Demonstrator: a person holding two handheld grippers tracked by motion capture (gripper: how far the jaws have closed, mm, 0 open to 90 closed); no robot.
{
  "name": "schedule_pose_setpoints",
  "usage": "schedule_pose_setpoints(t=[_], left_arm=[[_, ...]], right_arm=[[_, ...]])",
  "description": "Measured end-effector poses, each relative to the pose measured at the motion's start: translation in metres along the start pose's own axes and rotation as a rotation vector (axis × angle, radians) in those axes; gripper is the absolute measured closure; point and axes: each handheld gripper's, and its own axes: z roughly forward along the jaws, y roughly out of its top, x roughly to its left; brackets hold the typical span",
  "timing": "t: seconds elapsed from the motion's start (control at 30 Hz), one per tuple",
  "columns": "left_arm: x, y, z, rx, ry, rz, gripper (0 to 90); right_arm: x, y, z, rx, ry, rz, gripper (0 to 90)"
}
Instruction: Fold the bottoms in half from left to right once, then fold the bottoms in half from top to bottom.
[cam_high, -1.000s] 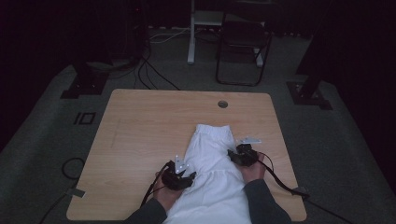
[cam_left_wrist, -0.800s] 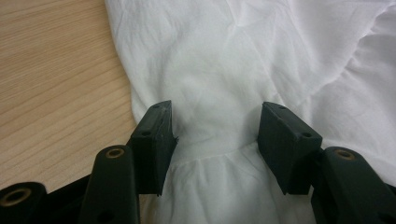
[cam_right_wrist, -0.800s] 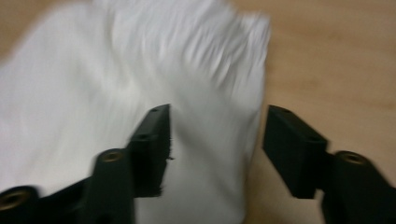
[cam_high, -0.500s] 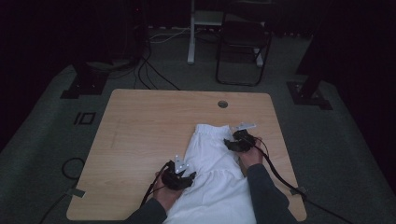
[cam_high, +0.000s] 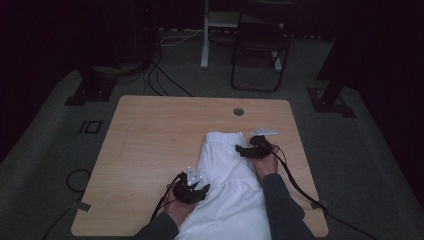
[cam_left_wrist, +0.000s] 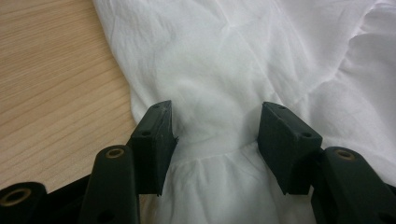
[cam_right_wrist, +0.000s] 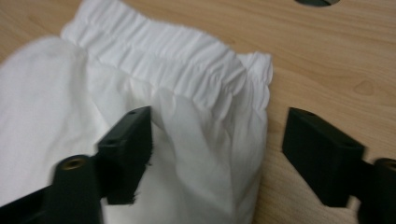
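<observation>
A white garment with a gathered elastic waistband lies on the wooden table, waistband at the far end, hem hanging over the near edge. My left gripper rests at the garment's left edge, open, its jaws straddling a seam in the cloth. My right gripper hovers open over the garment's upper right corner, just below the waistband; one jaw is above the cloth, the other above bare wood.
A round cable hole sits near the table's far edge. Cables trail from both grippers off the near edge. A chair and stand legs are on the dark floor beyond the table.
My right gripper has moved forward along the garment's right side to the waistband corner. The left gripper has stayed in place.
</observation>
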Motion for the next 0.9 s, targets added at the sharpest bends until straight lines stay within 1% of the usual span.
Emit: schedule_pose_setpoints(t=[0.07, 0.1, 0.17, 0.2, 0.27, 0.33, 0.37, 0.4, 0.47, 0.5, 0.57, 0.6, 0.67, 0.7, 0.77, 0.8, 0.87, 0.9], left_arm=[[0.000, 0.000, 0.000, 0.001, 0.000, 0.001, 45.6], [0.000, 0.000, 0.000, 0.001, 0.000, 0.000, 45.5], [0.000, 0.000, 0.000, 0.001, 0.000, 0.001, 45.6], [0.000, 0.000, 0.000, 0.000, 0.000, 0.001, 45.6], [0.000, 0.000, 0.000, 0.001, 0.000, 0.001, 45.5], [0.000, 0.000, 0.000, 0.002, 0.000, 0.001, 45.6], [0.000, 0.000, 0.000, 0.002, 0.000, 0.001, 45.6], [0.000, 0.000, 0.000, 0.001, -0.001, -0.001, 45.6], [0.000, 0.000, 0.000, 0.001, -0.001, -0.003, 45.6], [0.000, 0.000, 0.000, 0.001, -0.001, -0.003, 45.6], [0.000, 0.000, 0.000, 0.001, -0.002, -0.003, 45.6], [0.000, 0.000, 0.000, 0.001, -0.002, -0.003, 45.5], [0.002, 0.000, 0.000, 0.000, -0.014, -0.014, 45.5], [0.004, 0.002, 0.000, 0.011, -0.025, -0.015, 45.5], [0.008, 0.008, -0.003, 0.008, -0.029, -0.031, 45.6], [0.011, 0.013, -0.005, -0.008, -0.035, -0.038, 45.6], [0.018, 0.027, -0.011, -0.040, -0.034, -0.036, 45.5], [0.022, 0.035, -0.013, -0.058, -0.041, -0.040, 45.4]], right_arm=[[0.000, -0.002, 0.002, 0.008, 0.020, -0.009, 18.7], [0.000, -0.002, 0.003, 0.013, 0.013, -0.016, 18.5], [0.000, -0.002, 0.004, 0.019, 0.020, -0.015, 18.4], [0.000, -0.002, 0.005, 0.029, 0.010, -0.016, 18.4], [-0.001, -0.001, 0.009, 0.049, -0.031, -0.029, 19.1], [-0.005, 0.001, 0.012, 0.058, -0.052, -0.026, 22.3], [-0.007, 0.003, 0.014, 0.062, -0.070, -0.019, 23.2], [-0.009, 0.004, 0.016, 0.069, -0.070, -0.004, 25.8], [-0.011, 0.003, 0.021, 0.087, -0.065, 0.006, 28.8], [-0.010, 0.002, 0.023, 0.091, -0.058, 0.007, 31.1], [-0.006, 0.001, 0.024, 0.074, -0.054, -0.011, 36.3], [-0.006, 0.001, 0.024, 0.074, -0.054, -0.011, 36.3], [-0.003, 0.000, 0.023, 0.070, -0.037, -0.025, 48.7], [-0.002, 0.000, 0.023, 0.068, -0.036, -0.027, 53.2], [0.000, 0.000, 0.021, 0.075, -0.015, -0.017, 65.4], [0.000, 0.000, 0.021, 0.074, -0.011, -0.014, 68.6], [0.000, 0.001, 0.021, 0.081, 0.006, 0.004, 75.7], [0.001, 0.001, 0.021, 0.083, 0.009, 0.010, 78.2]])
